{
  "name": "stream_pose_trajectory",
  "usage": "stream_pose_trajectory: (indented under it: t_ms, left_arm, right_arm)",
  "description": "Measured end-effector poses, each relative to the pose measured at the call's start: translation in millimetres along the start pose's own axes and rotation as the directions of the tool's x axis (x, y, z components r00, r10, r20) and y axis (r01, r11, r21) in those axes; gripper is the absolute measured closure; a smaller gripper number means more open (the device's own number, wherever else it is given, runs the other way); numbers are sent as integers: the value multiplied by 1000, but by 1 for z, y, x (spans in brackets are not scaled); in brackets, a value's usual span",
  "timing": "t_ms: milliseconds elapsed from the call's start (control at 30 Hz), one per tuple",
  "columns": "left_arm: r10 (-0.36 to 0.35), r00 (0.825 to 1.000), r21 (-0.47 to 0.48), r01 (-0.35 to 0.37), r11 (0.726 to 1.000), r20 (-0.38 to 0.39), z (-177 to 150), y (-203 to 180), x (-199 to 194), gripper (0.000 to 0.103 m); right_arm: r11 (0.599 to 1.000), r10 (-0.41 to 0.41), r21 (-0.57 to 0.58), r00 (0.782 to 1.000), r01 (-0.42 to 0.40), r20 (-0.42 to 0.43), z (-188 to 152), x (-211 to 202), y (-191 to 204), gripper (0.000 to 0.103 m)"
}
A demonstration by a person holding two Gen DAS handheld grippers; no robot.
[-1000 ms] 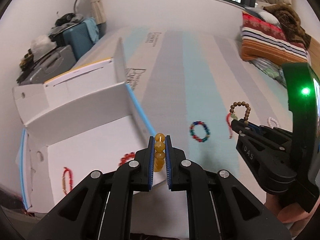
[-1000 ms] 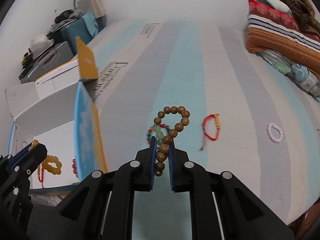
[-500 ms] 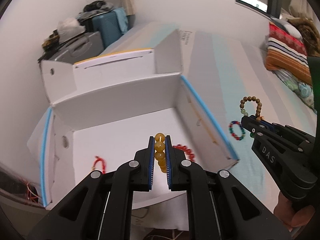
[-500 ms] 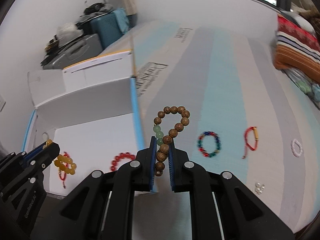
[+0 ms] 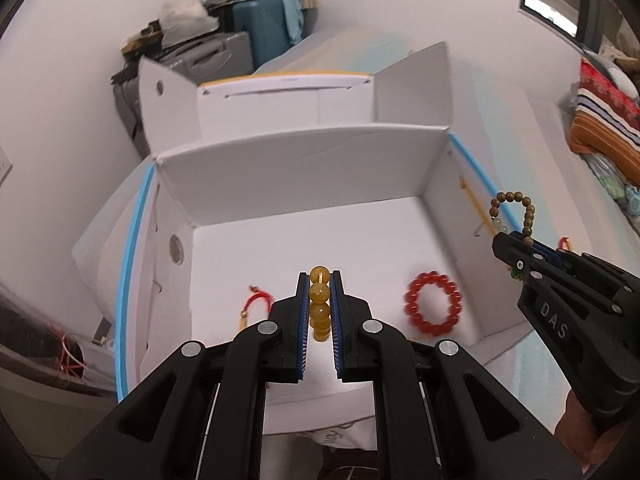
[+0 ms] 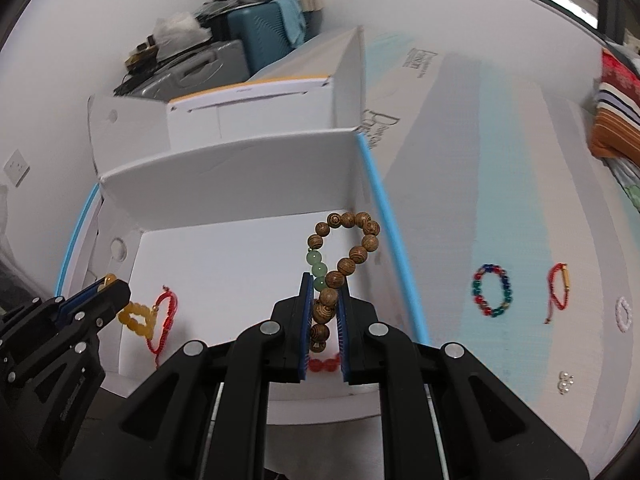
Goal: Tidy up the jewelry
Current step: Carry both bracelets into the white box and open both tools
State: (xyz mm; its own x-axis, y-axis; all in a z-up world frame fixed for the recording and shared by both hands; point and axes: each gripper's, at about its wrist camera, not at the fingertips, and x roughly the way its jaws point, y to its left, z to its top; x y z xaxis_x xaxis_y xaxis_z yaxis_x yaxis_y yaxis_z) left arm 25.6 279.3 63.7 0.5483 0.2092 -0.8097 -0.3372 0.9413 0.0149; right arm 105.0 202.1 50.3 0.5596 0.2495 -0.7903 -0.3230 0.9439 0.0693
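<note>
Left claw clamped on amber beads, poised above white box. Red bracelet right of its tips, red cord left, both on box floor. Right claw pinching wooden beads over box's right edge; multicolour bracelet further right on mattress.

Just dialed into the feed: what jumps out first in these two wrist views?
Each tool grips a bracelet over the open white box: the left tool is shut on a yellow bead bracelet, the right tool on a brown wooden bead bracelet. A red bead bracelet and a red cord bracelet already lie in the box. On the striped bedcover to the right, a multicoloured bead bracelet waits.
</note>
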Motion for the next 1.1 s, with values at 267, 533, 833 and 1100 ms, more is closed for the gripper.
stream_pose_trajectory:
  t_ms: [267,533,833,1100]
  left_arm:
    - [42,998,-34,-43,998,-52,-6,24,26,94]
    - [52,994,-43,-56,997,-91,-11,33,42,94]
    - [51,992,-45,-57,997,-115,-13,36,50,94]
    - [73,992,-37,-77,996,-107,-12,35,48,76]
  right_arm:
    - [999,0,-36,997,-3,-82,-7,30,22,93]
    - [999,-9,-45,985,1,-171,-10,54,26,93]
    - [999,-10,-43,976,0,-217,-18,64,29,93]
    - [999,9,-49,977,-20,-213,-17,65,33,75]
